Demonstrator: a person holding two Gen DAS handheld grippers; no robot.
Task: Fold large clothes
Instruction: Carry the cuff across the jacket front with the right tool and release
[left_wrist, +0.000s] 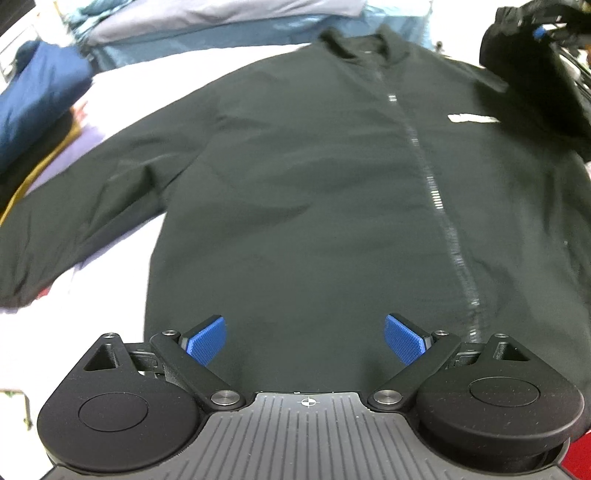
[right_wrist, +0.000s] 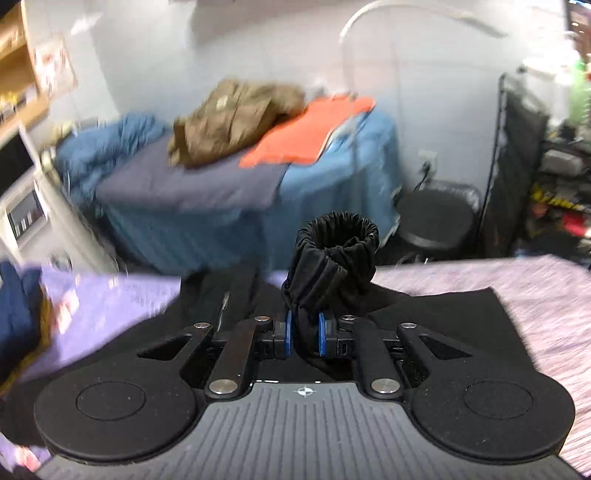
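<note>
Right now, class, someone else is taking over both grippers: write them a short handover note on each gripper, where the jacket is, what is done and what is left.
Left gripper: open, holding nothing, hovering over the hem of the black jacket.
Right gripper: shut on the sleeve cuff, with the elastic cuff end sticking up past the fingers.
Jacket: spread face up and zipped on the white surface, collar away from the left gripper. One sleeve lies stretched out flat; the other is raised in the right gripper.
Done: jacket laid out, one sleeve picked up.
Left: probably bring the held sleeve across the chest, fold in the other sleeve, then fold the body.
</note>
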